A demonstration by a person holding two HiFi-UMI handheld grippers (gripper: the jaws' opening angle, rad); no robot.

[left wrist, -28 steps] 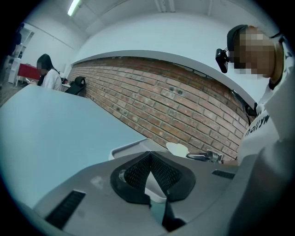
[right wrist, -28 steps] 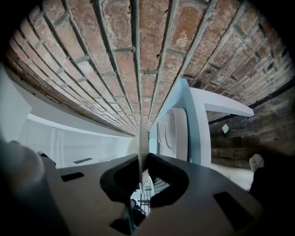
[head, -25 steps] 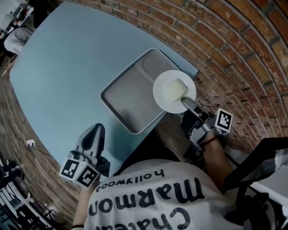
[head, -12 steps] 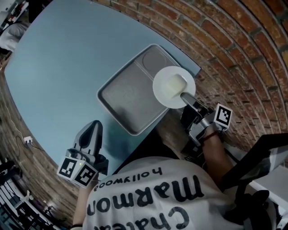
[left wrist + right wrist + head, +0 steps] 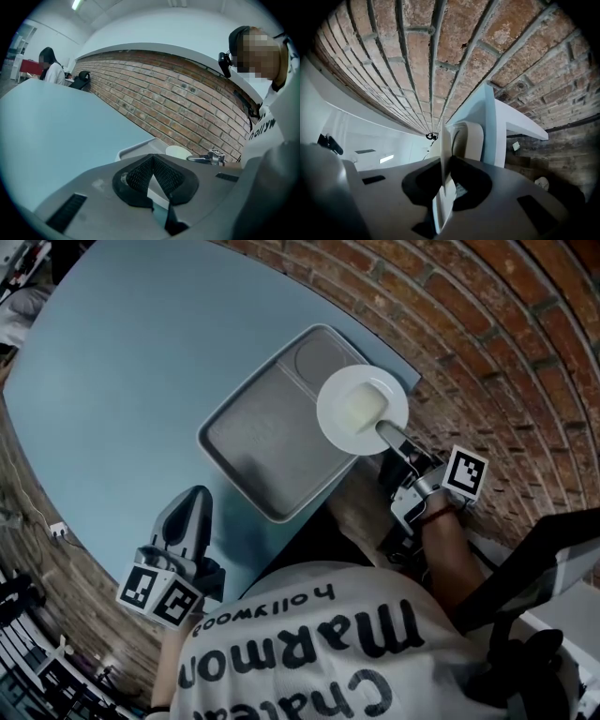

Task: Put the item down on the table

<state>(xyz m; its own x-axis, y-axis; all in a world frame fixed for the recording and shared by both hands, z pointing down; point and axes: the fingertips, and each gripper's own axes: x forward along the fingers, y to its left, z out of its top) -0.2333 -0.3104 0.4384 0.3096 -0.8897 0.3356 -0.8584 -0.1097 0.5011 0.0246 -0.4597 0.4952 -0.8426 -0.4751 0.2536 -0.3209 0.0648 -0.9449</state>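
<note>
white and stiff, the plate (image 5: 362,411) (likely light, slick, breakable) sits clamped at its rim in the right gripper (image 5: 385,431); the left gripper (image 5: 194,497) hangs closed, empty.

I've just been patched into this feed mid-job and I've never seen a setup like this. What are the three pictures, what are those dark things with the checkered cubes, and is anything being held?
There is no robot here. A person holds a hand tool with two jaws in each hand, and the marker cubes are part of those tools. The head view comes from a camera on the person's head, looking steeply down. The other two views come from cameras that ride on each tool and look along its jaws.

A grey tray lies on the light blue table. The right gripper has its jaws clamped on the rim of a white plate, over the tray corner nearest that hand. I cannot tell whether the plate touches the tray. The left gripper hangs over the table's near edge, its jaws together and empty.
</note>
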